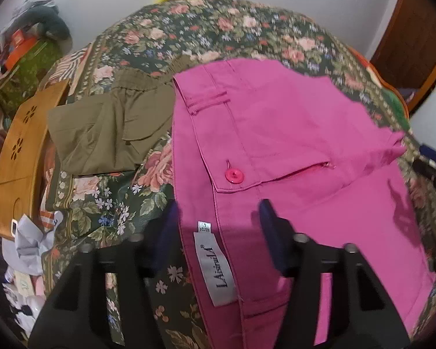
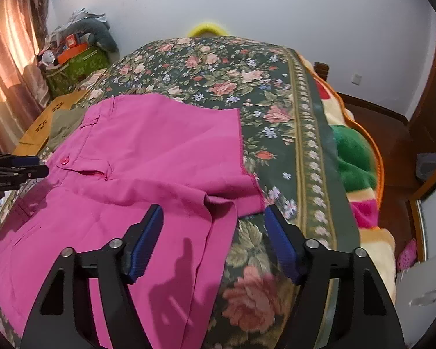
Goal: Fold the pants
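Pink pants (image 1: 299, 151) lie folded on a floral bedspread (image 1: 206, 29), waistband with a pink button (image 1: 234, 175) and a white label (image 1: 215, 267) toward the left gripper. My left gripper (image 1: 218, 212) is open, its fingers either side of the waistband edge, above the cloth. In the right wrist view the pants (image 2: 136, 160) spread left of centre, with the leg ends doubled back on top. My right gripper (image 2: 213, 218) is open over the pants' right edge. The left gripper (image 2: 29, 165) shows at the left edge of that view.
Folded olive-green pants (image 1: 101, 133) lie left of the pink ones. A wooden board (image 1: 23, 151) and crumpled papers (image 1: 29, 241) sit at the bed's left side. A colourful blanket (image 2: 354, 157) hangs off the right. Cluttered boxes (image 2: 75, 58) stand at the back left.
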Tool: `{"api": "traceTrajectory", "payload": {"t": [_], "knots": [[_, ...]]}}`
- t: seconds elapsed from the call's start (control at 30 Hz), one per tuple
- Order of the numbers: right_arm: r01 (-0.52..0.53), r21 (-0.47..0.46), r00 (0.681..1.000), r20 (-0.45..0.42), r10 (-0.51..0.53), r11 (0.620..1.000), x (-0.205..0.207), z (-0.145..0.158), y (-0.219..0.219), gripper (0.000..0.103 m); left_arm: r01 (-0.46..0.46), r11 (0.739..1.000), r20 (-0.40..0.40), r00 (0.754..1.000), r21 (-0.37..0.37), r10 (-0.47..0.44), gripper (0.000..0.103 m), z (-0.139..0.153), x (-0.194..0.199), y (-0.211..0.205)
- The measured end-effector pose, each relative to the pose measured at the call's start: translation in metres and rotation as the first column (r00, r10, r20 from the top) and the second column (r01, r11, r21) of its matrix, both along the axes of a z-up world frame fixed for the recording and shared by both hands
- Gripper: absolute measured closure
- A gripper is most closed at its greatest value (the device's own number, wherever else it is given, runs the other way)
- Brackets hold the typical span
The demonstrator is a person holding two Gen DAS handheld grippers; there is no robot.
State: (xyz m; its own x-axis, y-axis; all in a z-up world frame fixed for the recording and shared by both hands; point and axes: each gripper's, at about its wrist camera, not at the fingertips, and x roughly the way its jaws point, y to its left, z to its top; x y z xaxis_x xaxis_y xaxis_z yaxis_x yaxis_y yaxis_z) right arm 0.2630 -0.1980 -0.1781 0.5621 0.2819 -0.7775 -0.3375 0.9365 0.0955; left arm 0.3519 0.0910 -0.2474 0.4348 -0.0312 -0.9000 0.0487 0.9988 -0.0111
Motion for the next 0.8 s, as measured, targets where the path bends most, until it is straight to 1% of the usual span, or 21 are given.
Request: {"api": "traceTrajectory", "payload": {"t": [0.03,0.07,0.1,0.13,0.17,0.2,0.23,0.3,0.33,0.4,0.43,0.47,0.5,0.53,0.6,0.7,0.8], "knots": [[-0.003,-0.006,1.000,-0.007,0.003,1.000,0.003,-0.002,0.001,0.040,0.009,1.000,-0.011,1.000,0.001,-0.009,0.059,-0.003,0.001,-0.001],[-0.007,-0.010,1.000,-0.016,0.007,1.000,0.006,-0.005,0.003,0.045,0.015,1.000,-0.019,1.000,-0.003,-0.015,0.065,-0.005,0.003,-0.002],[-0.015,-0.009,1.000,-0.027,0.014,1.000,0.009,-0.009,0.005,0.049,0.023,1.000,-0.034,0.999,-0.012,-0.024,0.069,-0.009,0.005,-0.002],[-0.023,-0.008,0.999,-0.037,0.022,1.000,0.013,-0.011,0.007,0.050,0.027,0.999,-0.042,0.999,-0.021,-0.027,0.071,-0.011,0.005,-0.002],[-0.030,-0.007,0.998,-0.046,0.029,1.000,0.015,-0.014,0.009,0.053,0.027,0.999,-0.054,0.998,-0.039,-0.029,0.078,-0.013,0.007,-0.001],[-0.036,-0.009,0.998,-0.055,0.035,0.999,0.018,-0.017,0.011,0.056,0.028,0.998,-0.070,0.997,-0.058,-0.032,0.083,-0.016,0.008,0.000],[-0.041,-0.012,0.997,-0.060,0.040,0.999,0.021,-0.020,0.013,0.058,0.021,0.997,-0.090,0.996,-0.073,-0.028,0.083,-0.020,0.009,0.001],[-0.046,-0.020,0.997,-0.065,0.044,0.999,0.026,-0.025,0.016,0.066,0.018,0.996,-0.102,0.994,-0.092,-0.027,0.083,-0.023,0.011,0.003],[-0.048,-0.022,0.997,-0.065,0.046,0.999,0.027,-0.027,0.017,0.067,0.015,0.994,-0.107,0.994,-0.106,-0.026,0.083,-0.024,0.011,0.004],[-0.053,-0.015,0.997,-0.063,0.052,0.998,0.030,-0.028,0.018,0.075,0.008,0.991,-0.115,0.993,-0.130,-0.023,0.084,-0.024,0.012,0.007],[-0.054,-0.009,0.997,-0.060,0.053,0.999,0.030,-0.029,0.017,0.078,0.004,0.992,-0.115,0.993,-0.129,-0.019,0.087,-0.024,0.013,0.007],[-0.055,0.001,0.997,-0.061,0.055,0.998,0.031,-0.029,0.016,0.090,-0.001,0.993,-0.115,0.993,-0.121,-0.013,0.094,-0.025,0.013,0.007],[-0.054,0.009,0.996,-0.069,0.055,0.998,0.032,-0.030,0.015,0.096,-0.003,0.993,-0.116,0.993,-0.116,-0.011,0.095,-0.025,0.014,0.008],[-0.048,0.014,0.996,-0.071,0.049,0.999,0.032,-0.030,0.014,0.096,-0.001,0.993,-0.117,0.993,-0.119,-0.013,0.095,-0.026,0.013,0.008],[-0.047,0.026,0.997,-0.061,0.048,0.999,0.032,-0.031,0.012,0.098,0.012,0.995,-0.112,0.993,-0.099,-0.023,0.095,-0.027,0.013,0.007],[-0.040,-0.011,0.998,-0.045,0.040,0.999,0.032,-0.032,0.013,0.100,0.024,0.999,-0.094,0.995,-0.046,-0.028,0.095,-0.028,0.010,0.003],[-0.021,-0.045,0.998,-0.053,0.018,0.999,0.036,-0.037,0.012,0.102,0.015,1.000,-0.078,0.997,-0.001,-0.015,0.095,-0.028,0.007,0.000]]}}
